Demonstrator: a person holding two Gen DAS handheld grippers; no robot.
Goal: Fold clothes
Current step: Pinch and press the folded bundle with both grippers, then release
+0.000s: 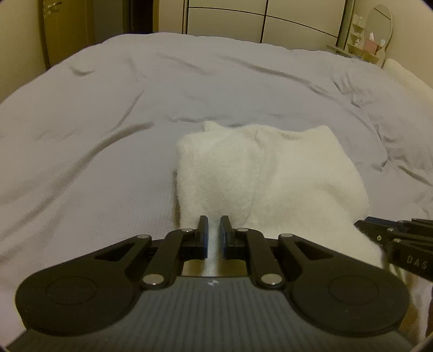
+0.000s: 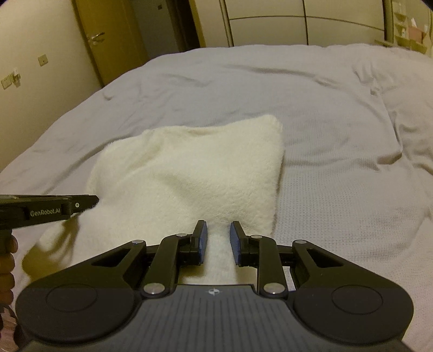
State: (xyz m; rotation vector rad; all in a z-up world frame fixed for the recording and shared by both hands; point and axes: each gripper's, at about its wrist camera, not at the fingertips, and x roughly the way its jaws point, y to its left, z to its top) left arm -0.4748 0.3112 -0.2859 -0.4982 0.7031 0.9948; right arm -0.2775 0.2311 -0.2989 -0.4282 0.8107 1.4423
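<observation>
A fluffy white garment (image 1: pixel 270 176) lies partly folded on the bed, its near edge lifted toward me. In the left wrist view my left gripper (image 1: pixel 213 220) is shut on a thin strip of that near edge at the garment's left side. In the right wrist view my right gripper (image 2: pixel 218 224) grips a thicker bunch of the same garment (image 2: pixel 189 176) near its right side, the blue pads pressing on the fleece. Each gripper shows in the other's view: the right gripper (image 1: pixel 379 232) at the right edge, the left gripper (image 2: pixel 81 201) at the left edge. The held edge hangs between them.
A wrinkled pale grey bedspread (image 1: pixel 108 108) covers the wide bed (image 2: pixel 338 162) all around the garment. A door (image 2: pixel 94 40) and wardrobe panels (image 1: pixel 257 21) stand beyond the far side. A mirror with small shelves (image 1: pixel 379 24) is at the back right. A person's hand (image 2: pixel 6 260) holds the left gripper.
</observation>
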